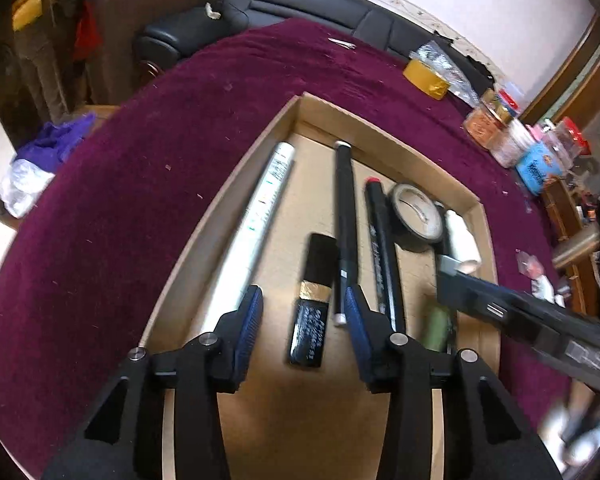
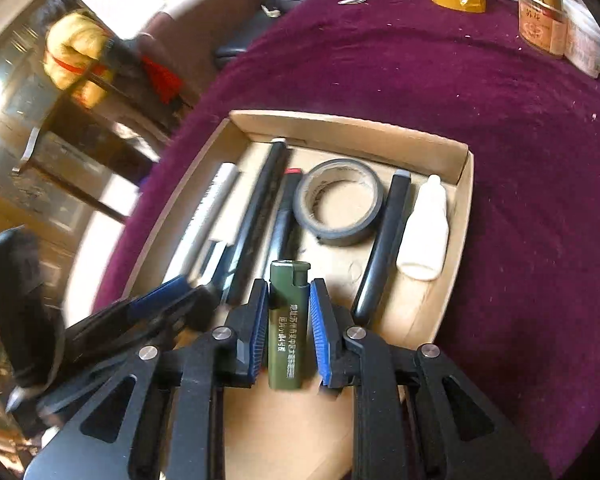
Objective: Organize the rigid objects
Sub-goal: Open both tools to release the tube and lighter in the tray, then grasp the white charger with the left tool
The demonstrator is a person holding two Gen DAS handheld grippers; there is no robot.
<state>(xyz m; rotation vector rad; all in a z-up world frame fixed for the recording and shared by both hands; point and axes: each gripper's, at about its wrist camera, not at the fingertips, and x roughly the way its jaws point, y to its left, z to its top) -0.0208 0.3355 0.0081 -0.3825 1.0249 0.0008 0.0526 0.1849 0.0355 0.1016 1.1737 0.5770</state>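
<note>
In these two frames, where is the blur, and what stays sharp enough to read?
Left wrist view: the right hand-held gripper is smeared at the right edge; the black-and-gold lighter is fairly crisp. Right wrist view: the room at left streaks and the left hand-held gripper blurs, but the green lighter shows readable print.

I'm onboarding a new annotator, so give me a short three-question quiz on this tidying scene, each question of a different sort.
1. True or false: the right gripper is shut on a green lighter.
2. Multiple choice: in the right wrist view, the grey tape roll inside the cardboard box lies between (A) the red-tipped black marker and a black bar, (B) the white bottle and the box wall, (C) two white tubes.
3. Fill in: the left gripper hangs open over a black and ____ packet.

Key: 1 true; 2 A; 3 gold.
</note>
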